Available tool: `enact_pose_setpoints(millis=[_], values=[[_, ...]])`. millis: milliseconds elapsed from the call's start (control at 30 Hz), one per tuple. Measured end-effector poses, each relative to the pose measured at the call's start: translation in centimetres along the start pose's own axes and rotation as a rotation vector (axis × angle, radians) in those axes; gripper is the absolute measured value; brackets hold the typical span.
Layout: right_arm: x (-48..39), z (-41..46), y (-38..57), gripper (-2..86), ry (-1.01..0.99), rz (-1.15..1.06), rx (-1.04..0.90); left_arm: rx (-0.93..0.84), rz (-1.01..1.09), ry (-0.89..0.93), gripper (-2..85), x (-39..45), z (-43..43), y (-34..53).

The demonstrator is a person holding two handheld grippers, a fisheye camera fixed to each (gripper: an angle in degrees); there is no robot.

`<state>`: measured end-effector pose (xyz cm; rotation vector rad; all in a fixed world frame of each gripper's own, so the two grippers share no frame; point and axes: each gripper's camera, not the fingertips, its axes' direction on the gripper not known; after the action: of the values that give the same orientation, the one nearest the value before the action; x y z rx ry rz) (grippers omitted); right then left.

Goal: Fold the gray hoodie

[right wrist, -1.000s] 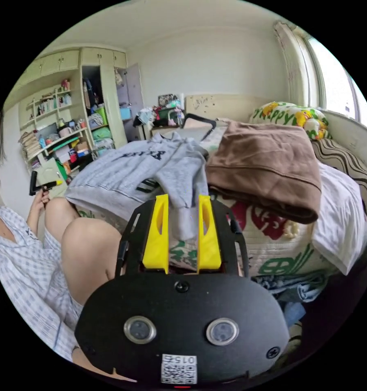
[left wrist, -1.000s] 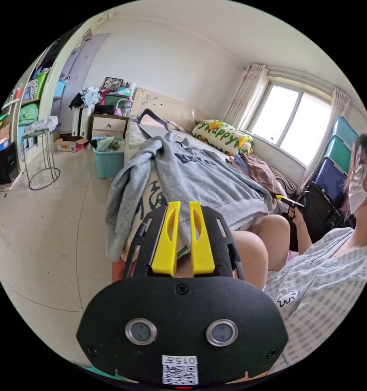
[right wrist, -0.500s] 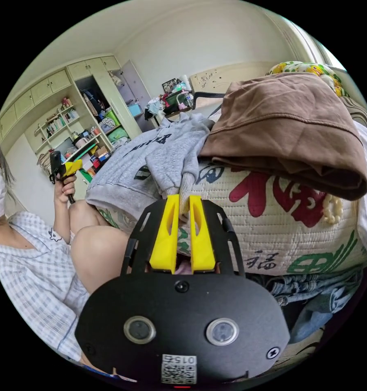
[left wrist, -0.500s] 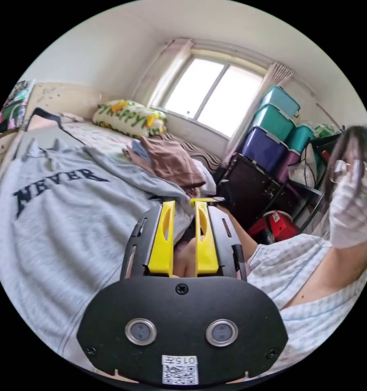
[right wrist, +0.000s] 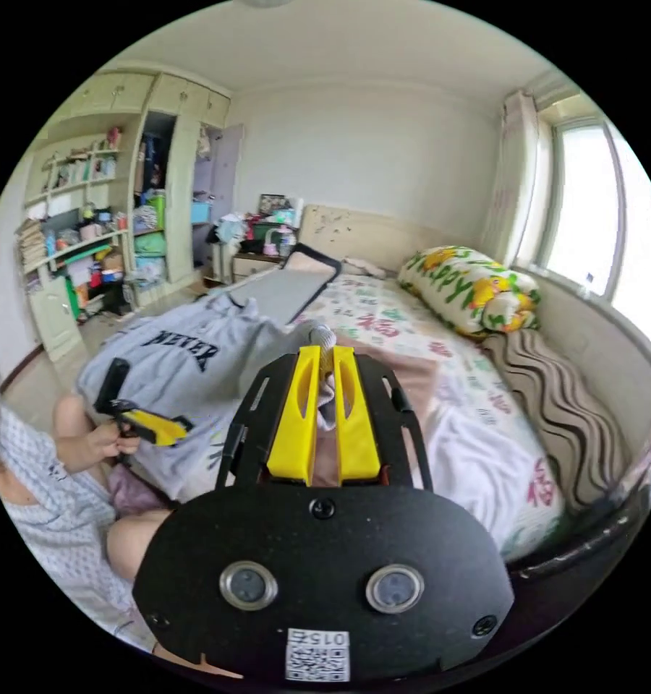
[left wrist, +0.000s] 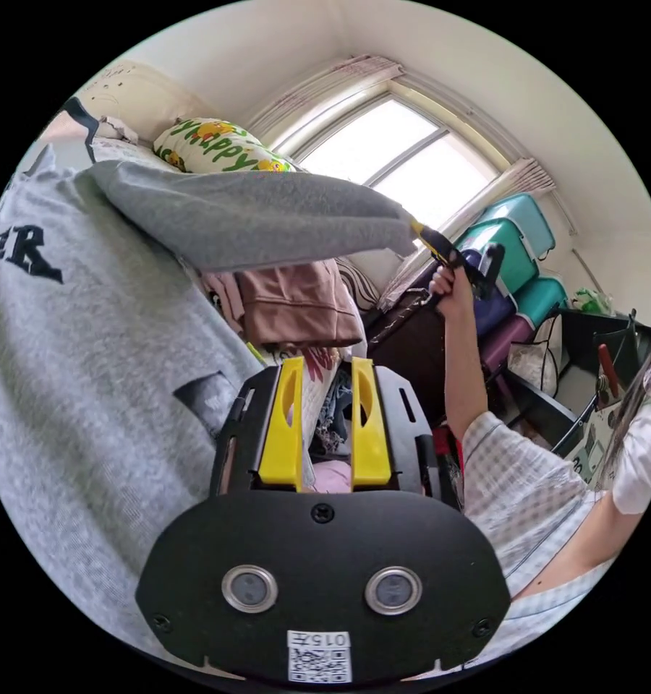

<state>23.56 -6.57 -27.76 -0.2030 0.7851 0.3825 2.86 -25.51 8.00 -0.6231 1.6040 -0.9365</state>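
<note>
Raised now, right hand-held gripper [right wrist: 324, 367] lifts the gray fleece hoodie's [left wrist: 87, 325] ribbed sleeve cuff [right wrist: 322, 338], jaws clamped; left hand-held gripper [left wrist: 324, 379] open, empty, beside hoodie body.

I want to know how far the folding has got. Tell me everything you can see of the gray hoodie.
The gray hoodie is soft heathered fleece with dark block lettering on the chest and a small dark patch lower down. Its body lies spread, front up, on the bed, not yet folded. One sleeve is stretched taut in the air; the right gripper is shut on its ribbed cuff. The left gripper hangs open by the hem.
</note>
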Motion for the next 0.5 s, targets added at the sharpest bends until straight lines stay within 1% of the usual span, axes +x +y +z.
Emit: enact_pose_setpoints(millis=[67,100,167,300,333,400,467,500], values=[[2.9,2.6,-1.7,3.5,0.083,0.084,-0.062,-0.009,0.025,-0.043,9.9,-0.1,-0.4,-1.3],[4.9,4.8,-2.3,3.6,0.095,0.153,-0.102,-0.018,0.025,-0.069,9.7,-0.5,-0.6,-2.2],[7.2,8.1,-2.8,3.8,0.076,0.249,-0.171,-0.027,0.022,-0.067,9.6,-1.0,-1.0,-3.4],[8.0,13.9,-3.4,4.0,0.198,0.277,-0.25,-0.026,0.016,-0.046,9.1,-1.9,-2.4,-4.2],[8.0,14.3,-3.7,4.0,0.208,0.281,-0.246,-0.024,0.011,-0.041,9.0,-2.1,-2.6,-4.0],[8.1,14.4,-5.0,3.9,0.178,0.323,-0.137,-0.015,-0.014,-0.032,8.5,-2.8,-3.4,-3.2],[8.3,14.3,-6.3,3.9,0.156,0.358,-0.089,-0.004,-0.027,-0.015,8.3,-3.2,-3.8,-2.6],[8.2,14.7,-7.0,3.9,0.183,0.355,-0.099,0.009,-0.035,0.004,8.2,-3.5,-4.1,-2.3]])
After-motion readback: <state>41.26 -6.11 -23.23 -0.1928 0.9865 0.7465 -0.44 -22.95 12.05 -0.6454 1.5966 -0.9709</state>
